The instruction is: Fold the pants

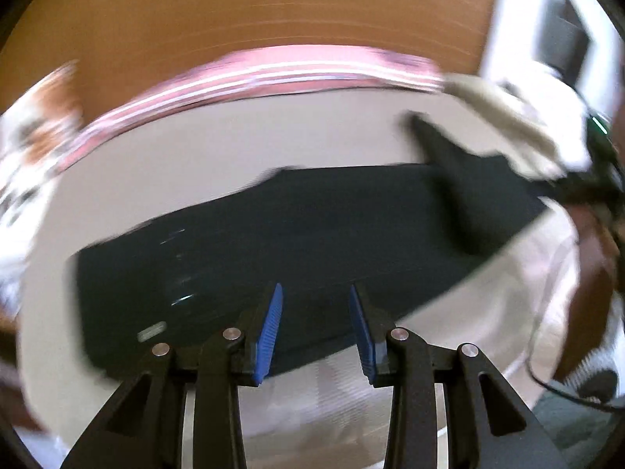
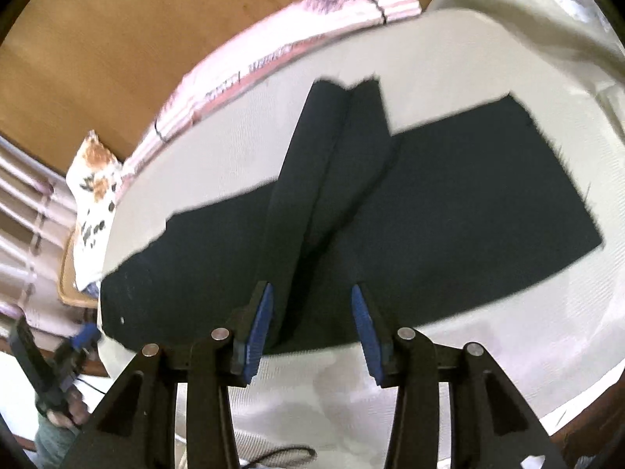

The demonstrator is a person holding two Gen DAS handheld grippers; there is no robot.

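Dark navy pants lie flat on a cream sheet, stretched left to right. A narrow folded part lies across them, reaching toward the far side. My left gripper is open and empty, just above the pants' near edge. My right gripper is open and empty too, over the near end of the folded part. In the right wrist view the left gripper shows at the lower left, blurred. The left wrist view is motion-blurred.
A pink striped cloth runs along the far edge of the sheet. A floral pillow lies at the left. A wooden wall stands behind. A beige cloth is bunched at the far right. A black cable lies near me.
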